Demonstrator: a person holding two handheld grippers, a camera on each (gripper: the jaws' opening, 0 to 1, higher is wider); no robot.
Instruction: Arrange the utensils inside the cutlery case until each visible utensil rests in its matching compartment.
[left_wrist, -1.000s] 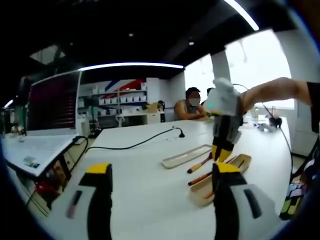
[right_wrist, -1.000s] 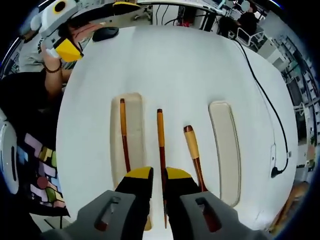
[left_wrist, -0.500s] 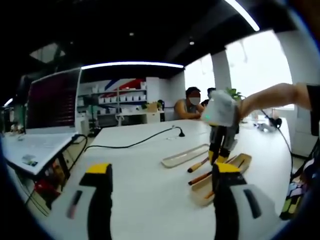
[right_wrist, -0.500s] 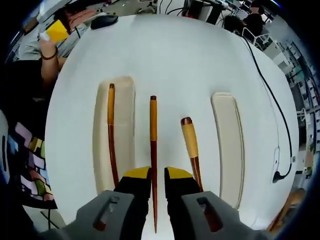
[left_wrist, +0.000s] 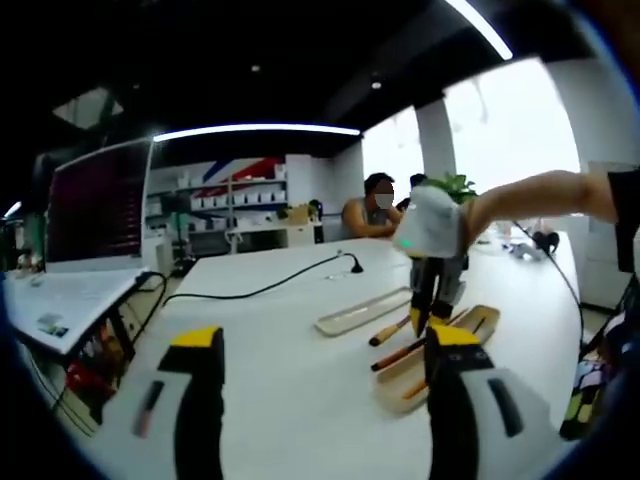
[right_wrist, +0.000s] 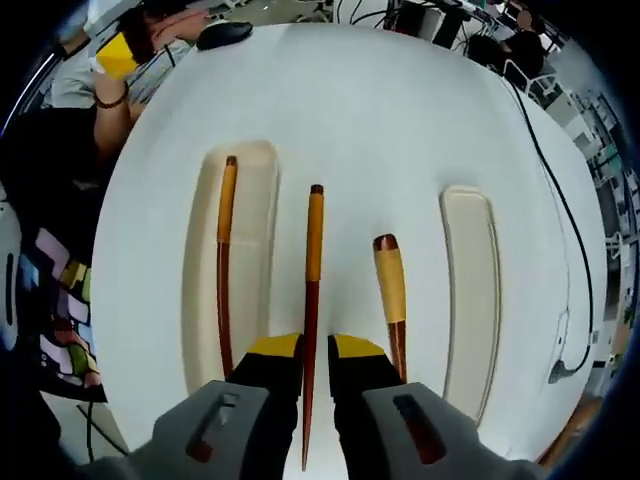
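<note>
In the right gripper view, the right tool (right_wrist: 306, 347) comes down on the middle chopstick (right_wrist: 312, 290), its yellow-tipped jaws nearly together with the thin dark end of the stick running through the gap at 6 o'clock. Whether the pads are pressing it or only bracketing it I cannot tell. This stick lies on the bare white bench (right_wrist: 360, 110), just beside the case bottom (right_wrist: 255, 200) at 9 o'clock, where a second chopstick (right_wrist: 224, 260) already rests lengthwise. Judging by the task, the pair belongs together, which explains why the tool straddles the loose one at its narrow end: a grip there would leave the thicker orange handle free to swing across into the tray.

At 3 o'clock from the tool lies a third utensil with a pale wooden handle (right_wrist: 390, 295), also on the bench and parallel to the chopsticks, its working end hidden behind the tool. Beyond it sits the case lid (right_wrist: 470, 280), holding nothing.

In the left gripper view, the left tool (left_wrist: 320, 350) hangs well apart from the work, jaws spread wide and gripping nothing, pointed across the bench so that the right tool and the person's hand (left_wrist: 520, 195) stand at 2 o'clock over the tray.
</note>
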